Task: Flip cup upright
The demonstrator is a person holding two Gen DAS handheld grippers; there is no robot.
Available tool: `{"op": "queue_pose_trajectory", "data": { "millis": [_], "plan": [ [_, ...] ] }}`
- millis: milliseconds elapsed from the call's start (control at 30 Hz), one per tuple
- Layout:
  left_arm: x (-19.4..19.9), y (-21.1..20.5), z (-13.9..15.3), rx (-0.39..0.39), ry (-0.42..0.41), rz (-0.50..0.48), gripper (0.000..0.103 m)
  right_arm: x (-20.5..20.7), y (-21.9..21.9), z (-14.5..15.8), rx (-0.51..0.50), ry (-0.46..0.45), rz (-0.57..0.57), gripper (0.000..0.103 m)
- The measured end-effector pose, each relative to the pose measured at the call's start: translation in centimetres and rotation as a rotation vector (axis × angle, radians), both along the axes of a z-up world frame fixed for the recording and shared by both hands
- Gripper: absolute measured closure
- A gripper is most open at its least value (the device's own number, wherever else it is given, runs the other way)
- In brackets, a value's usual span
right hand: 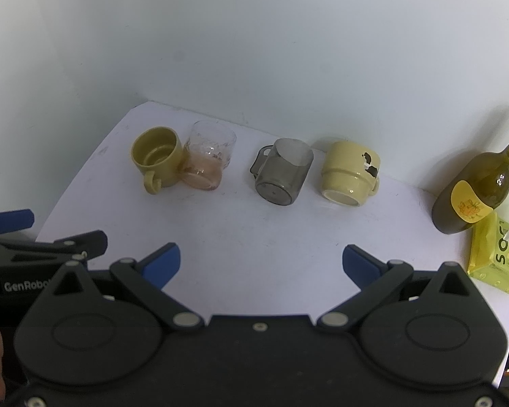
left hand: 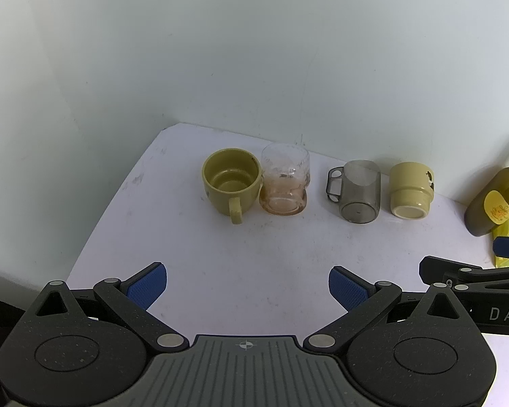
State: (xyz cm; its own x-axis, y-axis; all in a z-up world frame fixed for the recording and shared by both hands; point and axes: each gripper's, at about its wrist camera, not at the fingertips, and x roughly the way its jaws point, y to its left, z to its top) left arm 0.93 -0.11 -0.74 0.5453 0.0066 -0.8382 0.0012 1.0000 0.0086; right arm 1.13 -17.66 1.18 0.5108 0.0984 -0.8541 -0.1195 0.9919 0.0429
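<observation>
Four cups stand in a row at the back of the white table. An olive mug and a clear pinkish glass stand upright and touch. A smoky grey cup with a handle and a cream mug are upside down, bases up. My left gripper is open and empty, well in front of the cups. My right gripper is open and empty, in front of the two upturned cups.
A dark olive bottle with a yellow label stands at the right by the wall. A yellow tissue pack lies in front of it. White walls close the back and left. The table edge runs along the left.
</observation>
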Motion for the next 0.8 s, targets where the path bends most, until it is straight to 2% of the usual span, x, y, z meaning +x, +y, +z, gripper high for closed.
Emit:
{"op": "queue_pose_trajectory", "data": {
  "millis": [800],
  "plan": [
    [0.02, 0.27, 0.42, 0.003, -0.002, 0.001, 0.0, -0.22, 0.06, 0.16, 0.006, 0.0, 0.005, 0.0]
  ]
}}
